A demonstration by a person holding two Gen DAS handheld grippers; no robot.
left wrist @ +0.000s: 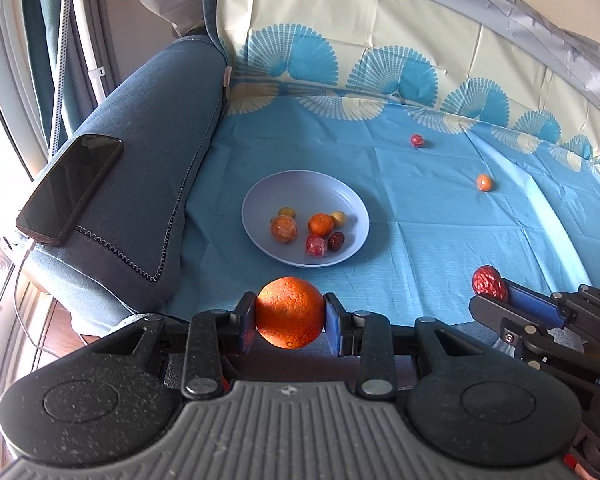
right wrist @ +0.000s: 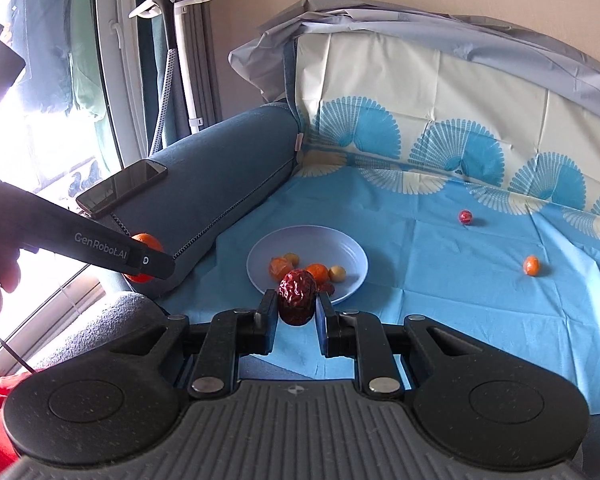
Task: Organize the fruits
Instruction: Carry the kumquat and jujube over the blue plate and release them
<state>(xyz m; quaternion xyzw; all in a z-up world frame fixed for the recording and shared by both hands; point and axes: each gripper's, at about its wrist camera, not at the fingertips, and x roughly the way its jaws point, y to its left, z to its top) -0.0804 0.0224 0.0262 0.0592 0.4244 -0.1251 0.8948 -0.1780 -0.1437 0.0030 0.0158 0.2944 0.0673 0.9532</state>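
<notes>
Beside the plate, a phone tops the armrest.

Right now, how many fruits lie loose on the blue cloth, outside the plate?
2: a small red fruit toward the back, and a small orange fruit nearer, to its right. Others may be beyond view.

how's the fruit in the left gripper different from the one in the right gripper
The orange in the left gripper is round, bright and finely pitted; the red date in the right gripper is oval, dark red and wrinkled. The orange is wider, so the left jaws stand further apart. Both are clamped between the pads, not yet on the plate.
</notes>
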